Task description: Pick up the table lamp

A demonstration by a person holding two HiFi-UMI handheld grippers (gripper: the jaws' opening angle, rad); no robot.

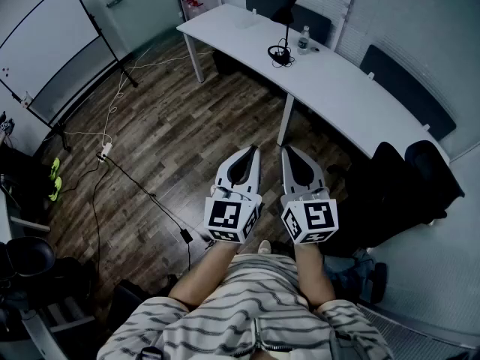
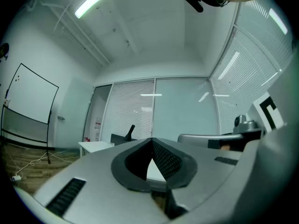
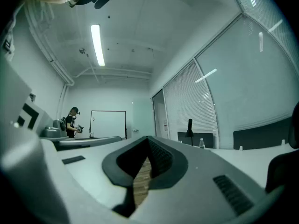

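since both grippers are held level and side by side just ahead of the person's striped shirt, they look parked for carrying, not reaching. the left gripper (image 1: 251,151) has its jaws pressed together on nothing, and so does the right gripper (image 1: 287,151) (only the brown wooden floor (image 1: 172,133) shows through the gap behind its tips). the slim black table lamp (image 1: 286,11) stands well apart from them, on the far part of the long white desk (image 1: 337,88), with a clear water bottle (image 1: 303,40) just beside its base. walking closer and opening a pair of jaws would likely come first.
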